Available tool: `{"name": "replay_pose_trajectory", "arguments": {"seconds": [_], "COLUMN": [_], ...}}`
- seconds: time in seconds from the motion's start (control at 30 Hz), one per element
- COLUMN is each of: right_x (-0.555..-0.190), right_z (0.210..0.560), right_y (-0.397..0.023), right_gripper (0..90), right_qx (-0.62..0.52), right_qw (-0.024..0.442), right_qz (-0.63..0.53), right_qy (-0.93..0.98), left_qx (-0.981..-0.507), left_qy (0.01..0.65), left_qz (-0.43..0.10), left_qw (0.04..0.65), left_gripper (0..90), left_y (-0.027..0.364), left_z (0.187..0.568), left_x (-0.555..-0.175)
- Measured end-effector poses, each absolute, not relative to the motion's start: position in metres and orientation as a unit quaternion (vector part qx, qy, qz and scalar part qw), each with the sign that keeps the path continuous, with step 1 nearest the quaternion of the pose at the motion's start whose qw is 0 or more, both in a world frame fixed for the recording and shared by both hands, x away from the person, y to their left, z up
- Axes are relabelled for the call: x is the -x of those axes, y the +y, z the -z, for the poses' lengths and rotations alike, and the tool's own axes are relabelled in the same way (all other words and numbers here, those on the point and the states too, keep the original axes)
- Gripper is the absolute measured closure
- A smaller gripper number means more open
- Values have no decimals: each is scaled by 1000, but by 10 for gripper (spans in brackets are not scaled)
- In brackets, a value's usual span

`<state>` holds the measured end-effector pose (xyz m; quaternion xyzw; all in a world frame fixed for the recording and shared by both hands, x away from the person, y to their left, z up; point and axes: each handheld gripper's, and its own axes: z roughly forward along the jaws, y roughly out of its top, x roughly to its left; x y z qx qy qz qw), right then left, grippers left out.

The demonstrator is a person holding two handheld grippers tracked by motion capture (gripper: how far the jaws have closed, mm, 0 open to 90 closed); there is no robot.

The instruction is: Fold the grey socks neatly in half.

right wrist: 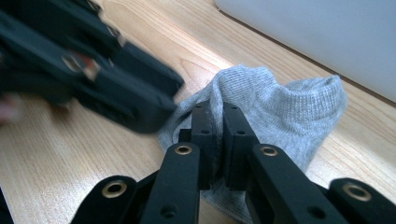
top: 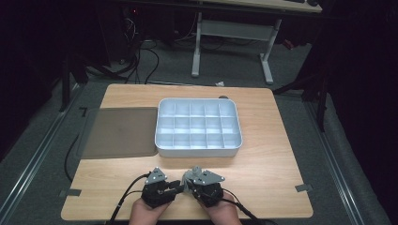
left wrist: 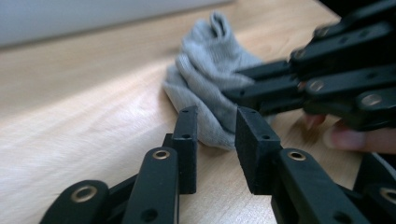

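A small grey sock (top: 187, 178) lies bunched on the wooden table near its front edge, between the two grippers. My right gripper (top: 190, 185) is shut on a fold of the sock (right wrist: 280, 102); in the right gripper view (right wrist: 218, 112) the cloth is pinched between the two pads. My left gripper (top: 179, 184) points right toward it. In the left gripper view (left wrist: 217, 126) its jaws stand apart, and the near edge of the sock (left wrist: 205, 79) lies just beyond the pads without being pressed. The right gripper (left wrist: 261, 88) shows there too, blurred, on the sock.
A white tray (top: 198, 151) divided into several empty compartments sits at the table's middle, beyond the grippers. A dark grey mat (top: 119, 132) lies to its left. Bare wood (top: 267, 178) stretches to the right of the hands. Desk legs and cables stand on the floor behind.
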<state>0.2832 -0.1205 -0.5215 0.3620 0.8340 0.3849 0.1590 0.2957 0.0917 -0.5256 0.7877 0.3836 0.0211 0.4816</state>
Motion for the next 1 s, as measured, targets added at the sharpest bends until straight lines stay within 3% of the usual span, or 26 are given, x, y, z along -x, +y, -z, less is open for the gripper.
{"name": "replay_pose_trajectory", "arguments": {"seconds": [0.17,0.5,0.63,0.7,0.83,1.0], "right_x": [-283,-274,-266,-264,-264,-274], "right_z": [523,517,511,509,506,519], "right_y": [-119,-120,-126,-128,-139,-137], "right_gripper": [851,705,686,695,850,894], "right_qx": [-359,-354,-351,-352,-368,-384], "right_qw": [158,145,142,142,166,155], "right_qz": [-385,-397,-414,-419,-424,-393], "right_qy": [835,834,828,825,811,821], "left_qx": [-793,-806,-807,-807,-808,-811], "left_qy": [400,391,390,389,387,383], "left_qz": [-31,-35,-35,-36,-35,-36], "left_qw": [459,442,442,442,443,441], "left_gripper": [820,830,830,830,830,832], "left_y": [94,84,84,83,82,79], "left_z": [530,535,535,535,535,535], "left_x": [-300,-299,-298,-298,-298,-297]}}
